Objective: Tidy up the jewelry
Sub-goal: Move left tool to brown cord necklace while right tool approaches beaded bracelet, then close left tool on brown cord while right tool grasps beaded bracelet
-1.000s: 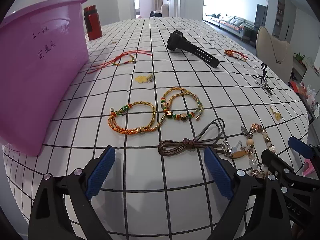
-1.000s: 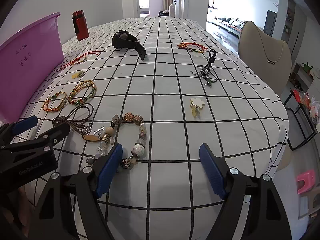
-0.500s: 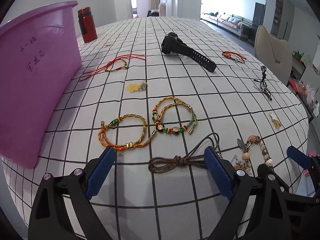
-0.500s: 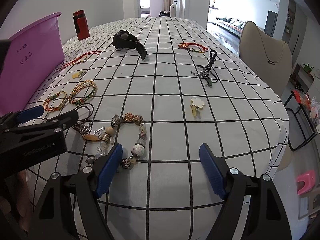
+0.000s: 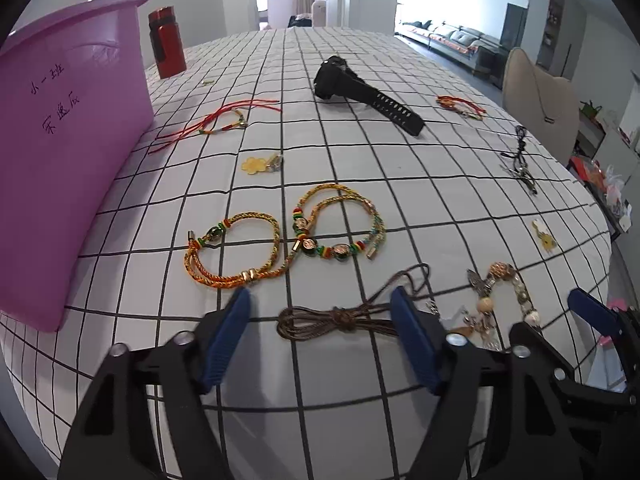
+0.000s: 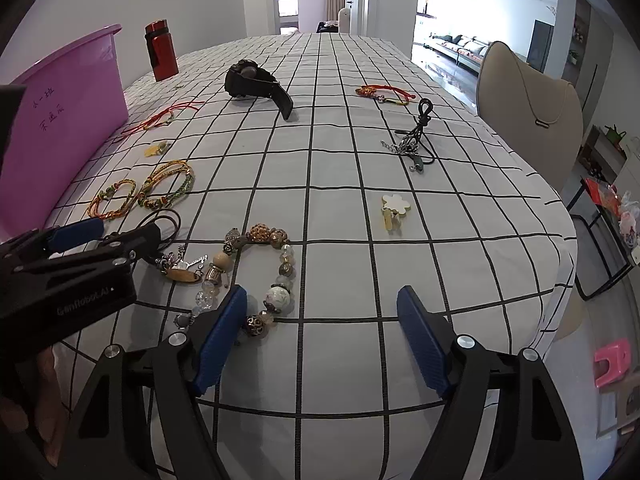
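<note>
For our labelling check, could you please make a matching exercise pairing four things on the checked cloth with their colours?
Things:
1. watch
2. bottle
3. tub
4. knotted cord

Colours:
A. purple
B. brown
C. black
D. red

Pairs: 1-C, 2-D, 3-A, 4-B
</note>
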